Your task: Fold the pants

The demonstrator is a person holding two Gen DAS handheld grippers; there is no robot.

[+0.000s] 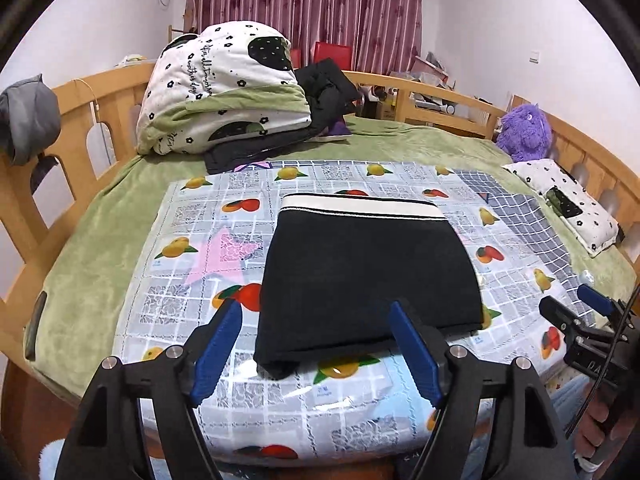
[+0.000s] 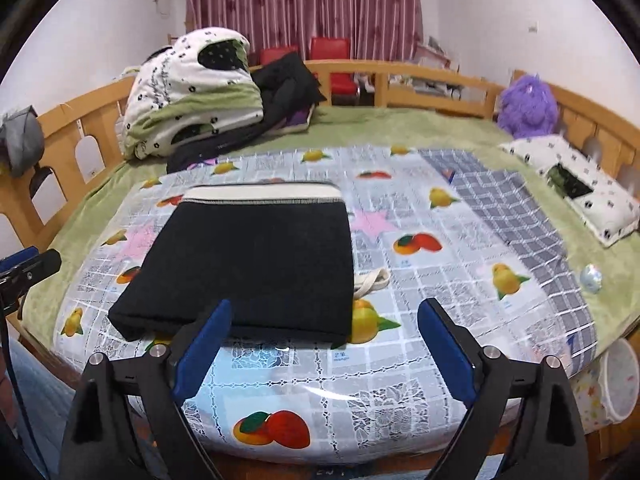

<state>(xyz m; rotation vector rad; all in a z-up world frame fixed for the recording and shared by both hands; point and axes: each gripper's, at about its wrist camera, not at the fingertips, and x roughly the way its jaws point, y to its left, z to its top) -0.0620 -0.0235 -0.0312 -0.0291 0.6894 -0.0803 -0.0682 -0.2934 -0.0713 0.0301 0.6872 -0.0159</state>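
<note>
On your left, the folded white quilt with black flowers and green lining (image 1: 224, 88) sits piled at the far side of the green-covered wooden bed (image 1: 100, 240), and your left hand-held gripper (image 1: 316, 340) hangs above the near edge with its blue jaws apart and nothing between them. In the middle, the folded black pants with a white waistband (image 1: 368, 276) lie flat on the glossy fruit-print plastic sheet (image 2: 420, 280). To the right, your right hand-held gripper (image 2: 326, 344) stands wide open and empty, with the purple plush toy (image 2: 528, 108) in the far corner.
</note>
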